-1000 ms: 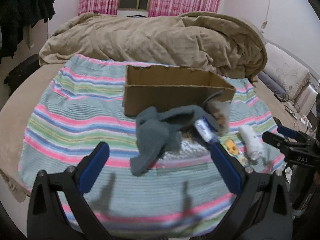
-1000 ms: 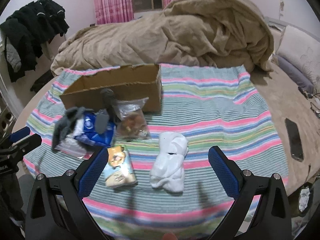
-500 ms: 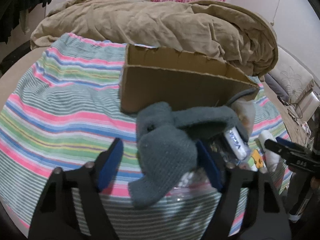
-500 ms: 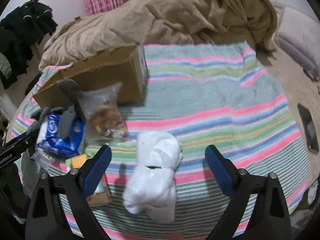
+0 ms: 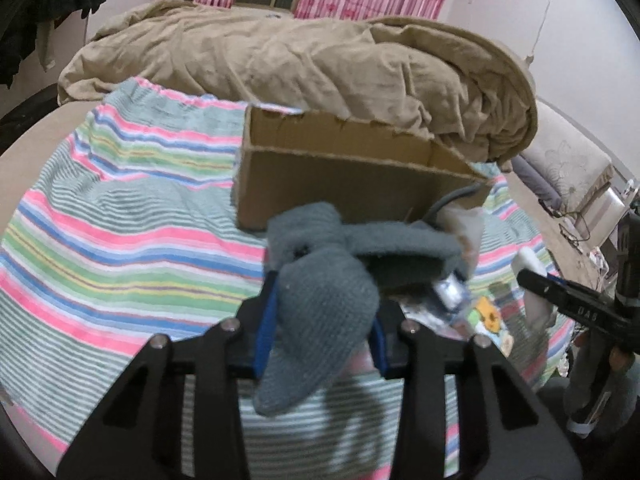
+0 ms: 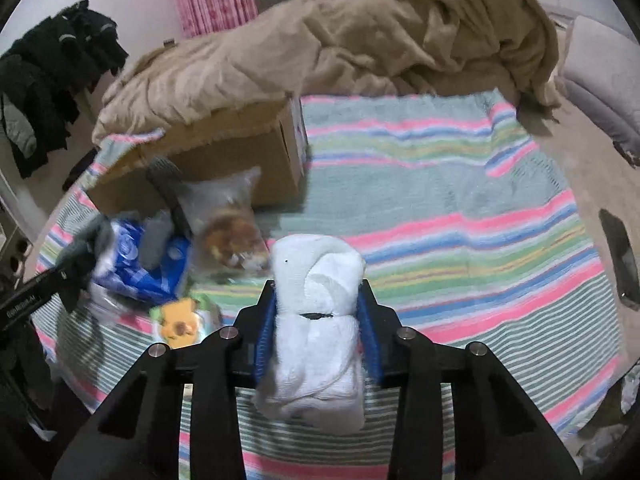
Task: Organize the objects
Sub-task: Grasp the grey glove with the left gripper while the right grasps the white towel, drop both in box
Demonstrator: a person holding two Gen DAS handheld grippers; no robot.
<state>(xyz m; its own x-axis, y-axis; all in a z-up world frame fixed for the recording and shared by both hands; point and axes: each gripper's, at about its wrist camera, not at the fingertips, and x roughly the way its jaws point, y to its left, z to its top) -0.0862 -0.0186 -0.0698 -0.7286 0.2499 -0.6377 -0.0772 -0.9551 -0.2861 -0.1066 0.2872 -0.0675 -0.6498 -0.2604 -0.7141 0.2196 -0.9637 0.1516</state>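
My left gripper [image 5: 322, 330] is shut on a grey sock [image 5: 324, 320] that lies in front of the open cardboard box [image 5: 344, 188]. My right gripper [image 6: 318, 328] is shut on a rolled white sock bundle [image 6: 316, 320] on the striped blanket [image 6: 460, 240]. Beside it lie a blue packet [image 6: 136, 272], a clear bag of snacks [image 6: 232, 232] and a small yellow-and-green packet [image 6: 180, 320]. The box also shows in the right wrist view [image 6: 224, 160], at the left behind the clutter. The left gripper shows at the left edge of the right wrist view [image 6: 48, 284].
A rumpled tan duvet [image 5: 320, 64] lies behind the box. A dark phone [image 6: 620, 256] lies at the right on the bed. Dark clothes [image 6: 48, 80] hang at the left. The right gripper's arm [image 5: 576, 312] reaches in at the right of the left wrist view.
Both grippers moved forward and down and closed. The left one went from open around the grey sock to shut on it. The right one went from open to shut on the white bundle.
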